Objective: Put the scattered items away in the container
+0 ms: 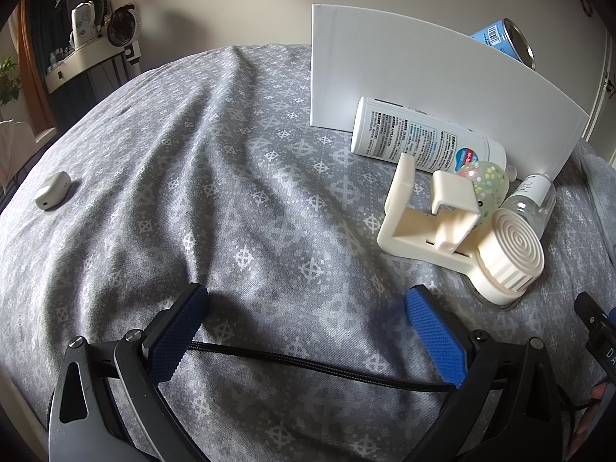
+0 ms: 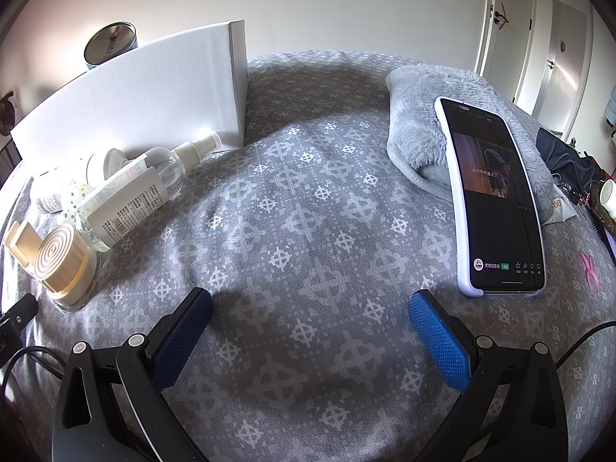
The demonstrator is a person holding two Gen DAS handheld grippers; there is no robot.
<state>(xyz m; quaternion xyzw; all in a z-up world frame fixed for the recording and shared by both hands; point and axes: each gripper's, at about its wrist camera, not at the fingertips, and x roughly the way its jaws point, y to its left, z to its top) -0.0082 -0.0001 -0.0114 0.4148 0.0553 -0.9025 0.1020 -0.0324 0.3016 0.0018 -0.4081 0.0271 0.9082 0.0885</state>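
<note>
Box [image 1: 404,88] stands upright on the patterned bedspread [image 1: 231,192], with a can [image 1: 504,40] showing above its top edge and a white bottle [image 1: 419,140], speckled ball [image 1: 487,183], clear spray bottle [image 2: 154,181] and cream holder [image 1: 458,238] clustered against its front wall. Left gripper [image 1: 306,342] and right gripper [image 2: 310,342] both have jaws spread wide, holding nothing, above bare bedspread. Only the left view shows a small white case [image 1: 52,190]; only the right view shows a phone [image 2: 496,196] leaning on a grey blanket [image 2: 419,123].

Bottles [image 1: 423,142], ball [image 1: 486,180] and holder [image 1: 454,238] clustered before box [image 1: 404,77], can [image 1: 508,40] inside it
</note>
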